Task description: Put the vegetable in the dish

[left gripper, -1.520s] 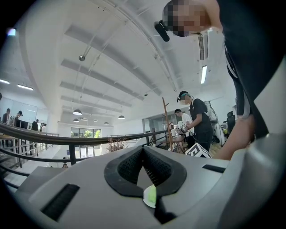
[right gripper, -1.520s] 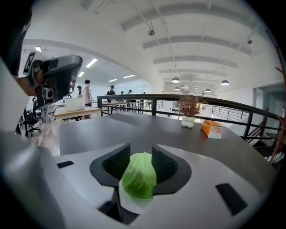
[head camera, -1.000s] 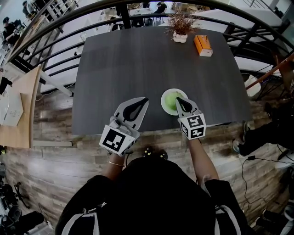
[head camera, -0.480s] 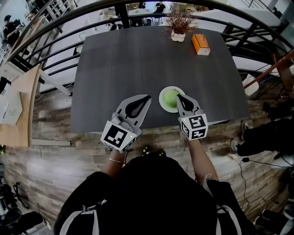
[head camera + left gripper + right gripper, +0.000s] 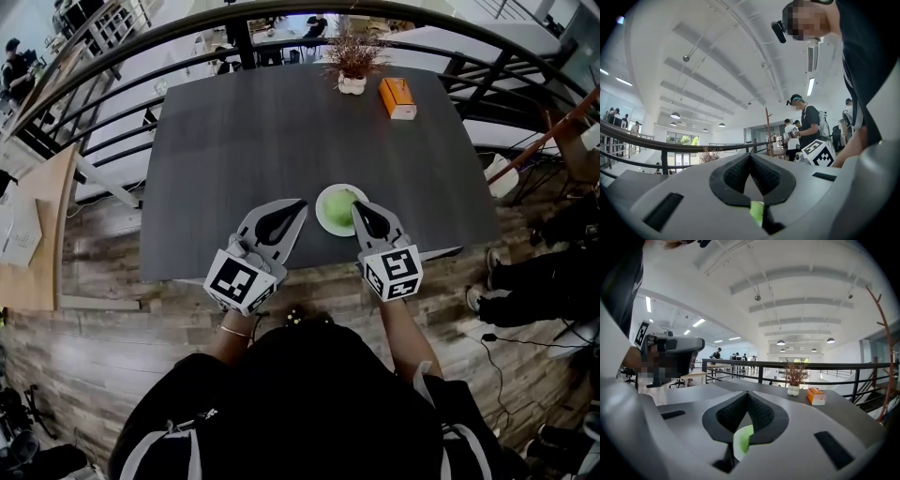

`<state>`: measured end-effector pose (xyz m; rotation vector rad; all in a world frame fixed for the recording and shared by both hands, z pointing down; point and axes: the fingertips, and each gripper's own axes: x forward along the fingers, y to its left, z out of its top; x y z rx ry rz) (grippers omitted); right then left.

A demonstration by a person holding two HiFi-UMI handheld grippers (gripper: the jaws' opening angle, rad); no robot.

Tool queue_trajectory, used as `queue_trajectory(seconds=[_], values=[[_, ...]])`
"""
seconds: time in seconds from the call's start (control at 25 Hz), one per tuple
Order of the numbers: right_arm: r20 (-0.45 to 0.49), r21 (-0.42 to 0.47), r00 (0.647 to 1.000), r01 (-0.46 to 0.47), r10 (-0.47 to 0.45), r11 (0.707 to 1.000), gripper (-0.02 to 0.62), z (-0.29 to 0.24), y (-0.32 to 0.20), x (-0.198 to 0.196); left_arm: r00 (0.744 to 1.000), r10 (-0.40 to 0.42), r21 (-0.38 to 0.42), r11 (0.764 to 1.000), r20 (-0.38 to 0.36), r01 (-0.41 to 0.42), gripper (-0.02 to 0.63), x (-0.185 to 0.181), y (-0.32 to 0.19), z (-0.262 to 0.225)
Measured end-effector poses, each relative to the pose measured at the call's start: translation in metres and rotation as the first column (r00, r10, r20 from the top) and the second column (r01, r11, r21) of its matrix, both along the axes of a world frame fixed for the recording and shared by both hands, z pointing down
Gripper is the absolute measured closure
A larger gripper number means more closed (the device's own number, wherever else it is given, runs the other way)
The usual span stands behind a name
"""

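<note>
- The right gripper [image 5: 357,205] had its tips over the right rim of the dish [image 5: 325,217] in the head view and hid that part of the rim. Whether it touched the dish could not be told.
- In the right gripper view only a white-and-green sliver showed through the gap behind the pads [image 5: 759,412].
- In the left gripper view a thin green sliver showed through the same sort of gap, too small to tell what it was.
- The person's body hid the near edge of the table [image 5: 281,122] below the hands.
- People beyond the railing [image 5: 112,70] were too small to count.
- Two grippers: the left gripper [image 5: 301,202] had its jaws closed tip to tip on nothing, and the right one was closed tip to tip as well, also empty.
- Two marker cubes, one on each gripper.
- One dish, near the near edge of the tabletop, right of its middle.
- One vegetable [image 5: 339,201], pale green and round, lay in the dish.
- One potted plant [image 5: 352,62] stood at the far edge of the tabletop.
- One orange box [image 5: 397,97] lay just beside the plant, toward the far right corner.
</note>
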<state>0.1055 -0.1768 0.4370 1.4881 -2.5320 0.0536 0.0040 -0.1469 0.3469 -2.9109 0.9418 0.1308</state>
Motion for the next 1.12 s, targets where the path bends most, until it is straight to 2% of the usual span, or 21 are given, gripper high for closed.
queue_trajectory(seconds=[0.52, 0.76, 1.12], values=[[0.163, 0.112, 0.985, 0.036, -0.054, 0.993, 0.588, -0.071, 0.017, -0.019, 1.0, 0.028, 0.02, 0.999, 0.0, -0.028, 0.612, 0.009, 0.0, -0.008], [0.189, 0.128, 0.976, 0.083, -0.107, 0.988, 0.588, -0.086, 0.024, -0.032, 1.0, 0.025, 0.027, 0.999, 0.0, -0.025, 0.612, 0.008, 0.001, -0.01], [0.168, 0.166, 0.975, 0.117, -0.145, 0.979, 0.588, -0.104, 0.032, -0.041, 1.0, 0.025, 0.036, 0.999, 0.004, -0.026, 0.612, 0.01, 0.001, -0.016]])
